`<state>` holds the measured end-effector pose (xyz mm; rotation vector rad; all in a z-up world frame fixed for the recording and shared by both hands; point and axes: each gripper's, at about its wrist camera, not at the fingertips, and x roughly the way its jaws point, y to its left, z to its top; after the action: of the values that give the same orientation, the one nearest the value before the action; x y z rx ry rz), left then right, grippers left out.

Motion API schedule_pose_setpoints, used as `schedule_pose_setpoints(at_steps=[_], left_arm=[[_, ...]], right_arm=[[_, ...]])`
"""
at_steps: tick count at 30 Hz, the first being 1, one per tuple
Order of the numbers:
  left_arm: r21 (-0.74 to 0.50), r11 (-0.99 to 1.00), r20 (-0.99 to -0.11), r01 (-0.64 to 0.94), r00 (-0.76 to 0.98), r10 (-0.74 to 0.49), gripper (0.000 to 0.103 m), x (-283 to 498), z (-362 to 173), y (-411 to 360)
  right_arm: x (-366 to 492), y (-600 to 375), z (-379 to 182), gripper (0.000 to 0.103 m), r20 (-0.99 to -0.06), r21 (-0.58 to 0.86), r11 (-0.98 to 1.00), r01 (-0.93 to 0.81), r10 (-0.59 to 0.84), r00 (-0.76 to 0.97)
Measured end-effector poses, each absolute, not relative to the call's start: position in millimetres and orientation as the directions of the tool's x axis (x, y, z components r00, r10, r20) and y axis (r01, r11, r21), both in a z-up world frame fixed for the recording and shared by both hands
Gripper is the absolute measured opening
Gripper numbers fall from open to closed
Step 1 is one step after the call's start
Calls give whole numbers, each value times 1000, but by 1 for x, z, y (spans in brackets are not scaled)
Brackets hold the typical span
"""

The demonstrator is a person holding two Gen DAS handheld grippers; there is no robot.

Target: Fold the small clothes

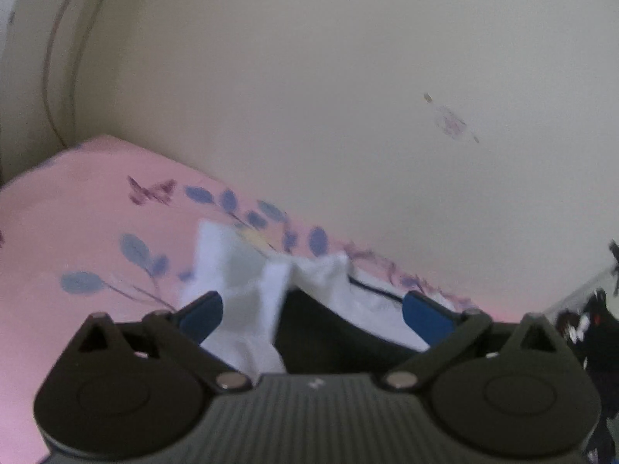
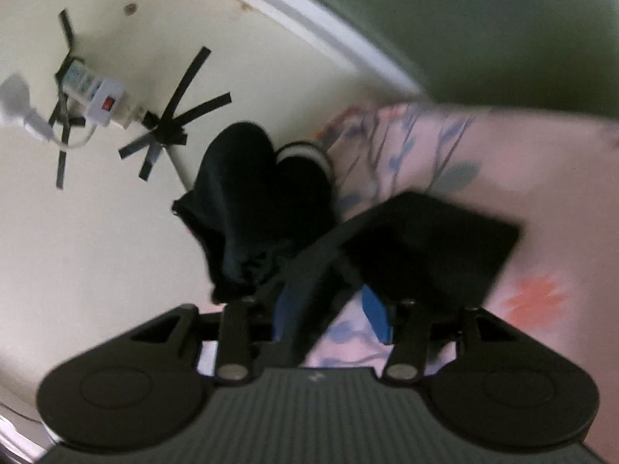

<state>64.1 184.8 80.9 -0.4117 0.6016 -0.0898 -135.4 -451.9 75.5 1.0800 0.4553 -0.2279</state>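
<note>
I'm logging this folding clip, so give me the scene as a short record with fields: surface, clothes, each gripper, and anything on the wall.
surface: pink floral bedsheet
white garment: white cloth lying between the left gripper jaws, which stand wide apart
dark garment: black cloth on the sheet at the right gripper; jaws close together, grip unclear through blur
other clothes: black pile by the wall
wall: white power strip fixed with black tape
image quality: both views blurred

pink bedsheet (image 1: 58,212) with blue leaf print, white garment (image 1: 247,282), black clothes (image 2: 247,208), cream wall (image 1: 348,77), white power strip (image 2: 96,96) with red switch
</note>
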Motion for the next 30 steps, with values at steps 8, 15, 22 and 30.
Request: schedule_pose_setpoints(at_steps=[8, 15, 22, 30], left_arm=[[-343, 939, -558, 4, 803, -207, 92, 70, 31, 163], [-331, 943, -552, 13, 808, -205, 93, 69, 34, 163], [-435, 900, -491, 19, 833, -255, 91, 60, 52, 173], [-503, 863, -368, 49, 891, -265, 91, 38, 76, 199]], right_arm=[[-111, -470, 57, 47, -511, 800, 294, 524, -124, 850], [-111, -476, 60, 6, -520, 791, 268, 550, -179, 835], [-88, -373, 209, 6, -247, 630, 746, 215, -70, 966], [37, -167, 272, 6, -264, 434, 860, -268, 406, 875]])
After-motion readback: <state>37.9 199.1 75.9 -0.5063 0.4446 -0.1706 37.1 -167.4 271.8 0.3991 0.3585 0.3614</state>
